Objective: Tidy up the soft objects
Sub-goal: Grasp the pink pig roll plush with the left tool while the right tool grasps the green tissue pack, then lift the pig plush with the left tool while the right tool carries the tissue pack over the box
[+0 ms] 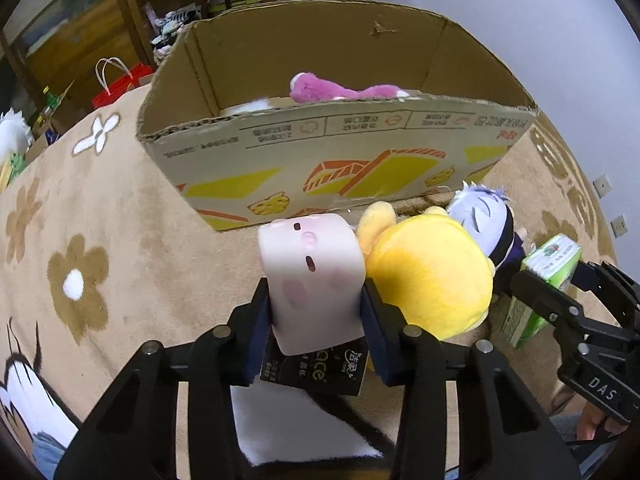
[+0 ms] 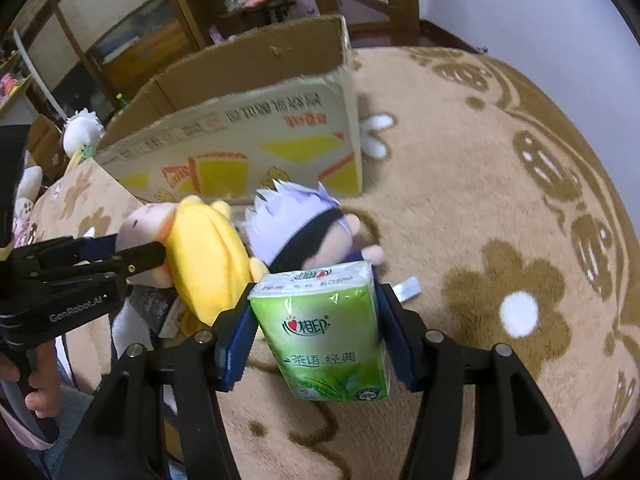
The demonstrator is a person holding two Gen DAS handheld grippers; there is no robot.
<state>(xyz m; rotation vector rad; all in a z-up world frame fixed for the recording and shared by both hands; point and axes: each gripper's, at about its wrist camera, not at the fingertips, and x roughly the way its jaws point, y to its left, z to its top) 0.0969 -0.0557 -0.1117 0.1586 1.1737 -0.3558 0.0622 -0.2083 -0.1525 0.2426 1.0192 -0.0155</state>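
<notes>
The rug [image 2: 460, 208] is fuzzy pile with a matt nap, and the box [image 1: 320, 152] is rough corrugated cardboard with frayed edges and a printed face. Tissue pack [image 2: 324, 328] is wrapped in shiny plastic film, the pink toy [image 1: 312, 276] looks smooth and squishy, the yellow plush [image 1: 432, 276] is soft fleece. Both grippers [image 1: 316, 312] [image 2: 316, 332] are matt black plastic with metal pins.

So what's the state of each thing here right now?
Left gripper: shut on pink toast plush.
Right gripper: shut on green tissue pack.
Cardboard box: open-topped, magenta plush inside.
Yellow plush: lying on rug.
White-haired doll: lying on rug.
</notes>
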